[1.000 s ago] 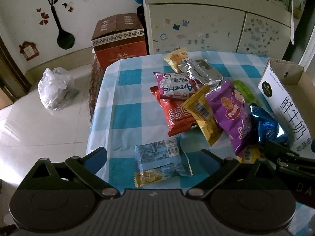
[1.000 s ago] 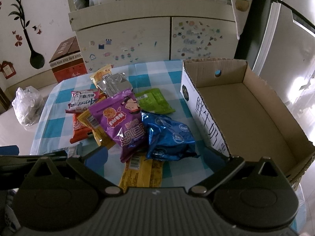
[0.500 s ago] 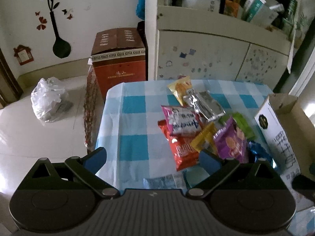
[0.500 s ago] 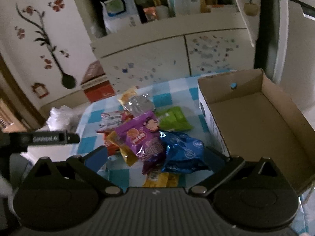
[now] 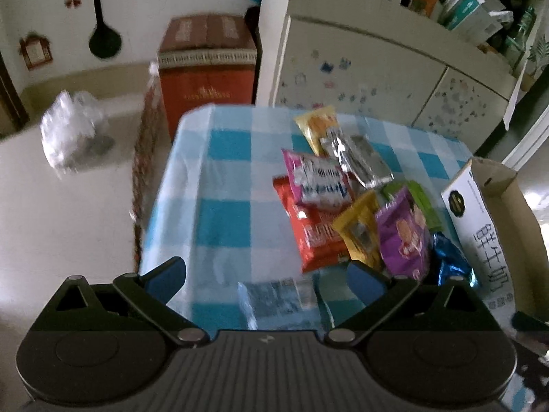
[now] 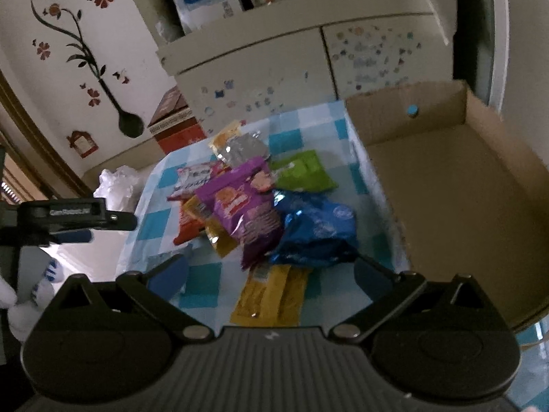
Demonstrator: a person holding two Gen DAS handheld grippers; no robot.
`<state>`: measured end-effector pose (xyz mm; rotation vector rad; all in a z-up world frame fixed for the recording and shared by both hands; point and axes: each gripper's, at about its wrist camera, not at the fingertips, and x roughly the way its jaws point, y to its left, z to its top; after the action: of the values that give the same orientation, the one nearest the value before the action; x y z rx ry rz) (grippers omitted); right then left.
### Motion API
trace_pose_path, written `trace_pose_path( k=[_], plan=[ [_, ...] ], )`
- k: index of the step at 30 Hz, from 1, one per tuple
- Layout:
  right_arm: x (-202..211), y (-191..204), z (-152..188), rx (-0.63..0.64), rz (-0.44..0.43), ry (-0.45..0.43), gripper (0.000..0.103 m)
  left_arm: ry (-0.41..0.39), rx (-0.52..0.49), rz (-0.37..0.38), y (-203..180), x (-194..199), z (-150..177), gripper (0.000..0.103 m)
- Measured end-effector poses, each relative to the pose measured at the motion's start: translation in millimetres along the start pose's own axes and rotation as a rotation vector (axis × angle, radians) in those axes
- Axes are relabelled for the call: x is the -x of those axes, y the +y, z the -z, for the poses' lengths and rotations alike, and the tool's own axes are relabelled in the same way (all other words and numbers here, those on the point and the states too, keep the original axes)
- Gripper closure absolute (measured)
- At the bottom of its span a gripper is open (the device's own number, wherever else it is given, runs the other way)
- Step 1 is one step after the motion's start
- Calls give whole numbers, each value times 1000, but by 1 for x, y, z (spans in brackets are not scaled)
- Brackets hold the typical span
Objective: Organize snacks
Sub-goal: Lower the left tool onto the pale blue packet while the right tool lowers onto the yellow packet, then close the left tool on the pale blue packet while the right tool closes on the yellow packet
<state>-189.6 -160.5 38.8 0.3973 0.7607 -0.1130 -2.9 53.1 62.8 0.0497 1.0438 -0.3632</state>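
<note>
On the blue-checked tablecloth [image 5: 219, 226] a heap of snack packets [image 6: 254, 202] is seen just left of the cardboard box [image 6: 456, 185] — none inside. Left gripper [image 5: 266, 276] and right gripper [image 6: 271, 274] are held spread wide, empty — above the near edge.

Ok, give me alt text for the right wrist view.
A pile of snack bags lies on a blue checked tablecloth beside an empty cardboard box. The open right gripper hangs above the near end of the pile, holding nothing. The left gripper shows at the left edge.
</note>
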Motion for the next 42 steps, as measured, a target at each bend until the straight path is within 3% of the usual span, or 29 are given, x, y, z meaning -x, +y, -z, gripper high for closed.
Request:
trace_pose_path(
  k=[6,23,38,42],
  plan=[
    [-18,7,9,0,18,44,1,45,-16,-37,-2,-15,10,1],
    [-65,12,24,-15,114,95,1,123,16,-47,-6,-45,20,1],
    [-81,17,30,18,191,107,1,157,-3,-92,-18,-73,29,0],
    [-84,21,31,41,210,108,1,130,-31,-108,-21,-75,32,0]
  ],
)
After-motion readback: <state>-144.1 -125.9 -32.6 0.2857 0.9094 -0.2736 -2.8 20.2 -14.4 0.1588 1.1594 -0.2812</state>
